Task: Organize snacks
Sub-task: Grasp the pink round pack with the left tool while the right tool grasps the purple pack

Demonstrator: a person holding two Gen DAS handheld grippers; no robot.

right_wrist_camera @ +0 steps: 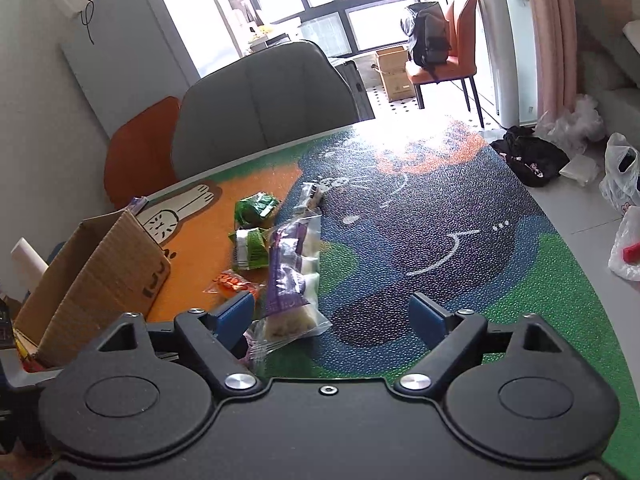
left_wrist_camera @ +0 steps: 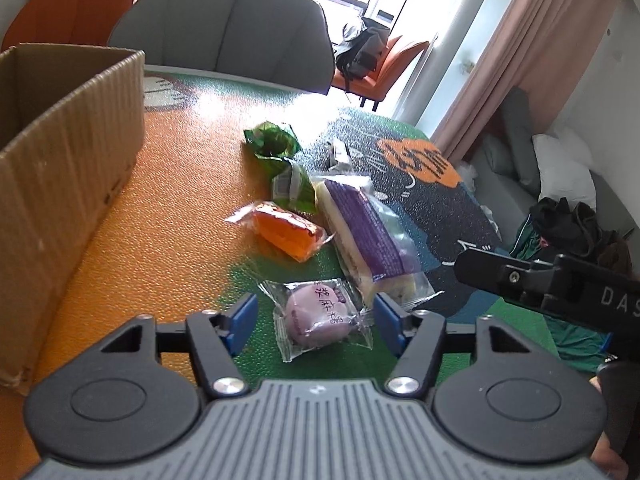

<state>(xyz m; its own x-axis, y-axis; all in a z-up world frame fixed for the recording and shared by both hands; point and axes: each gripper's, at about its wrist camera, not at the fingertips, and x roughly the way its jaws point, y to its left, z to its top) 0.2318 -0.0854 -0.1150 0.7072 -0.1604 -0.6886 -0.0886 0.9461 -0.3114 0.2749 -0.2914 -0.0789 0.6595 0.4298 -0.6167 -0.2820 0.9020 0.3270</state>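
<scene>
On a tabletop with a colourful cartoon mat (left_wrist_camera: 168, 208), the left gripper (left_wrist_camera: 316, 314) straddles a round pink pastry in a clear wrapper (left_wrist_camera: 318, 318), blue pads apart, not gripping it. The right gripper (right_wrist_camera: 332, 314) hangs released over a long purple-and-white wrapped cake (right_wrist_camera: 286, 280). Beyond lie an orange wrapped snack (left_wrist_camera: 286, 232) and green packets (left_wrist_camera: 276, 146); an open brown cardboard box (left_wrist_camera: 68, 152) stands left.

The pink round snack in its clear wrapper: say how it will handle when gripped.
The pink round snack looks soft, so it may squash under firm pads. Its glossy wrapper, loose at the ends, could slip or crinkle. Small and probably light, it lies between the open left gripper fingers.
</scene>
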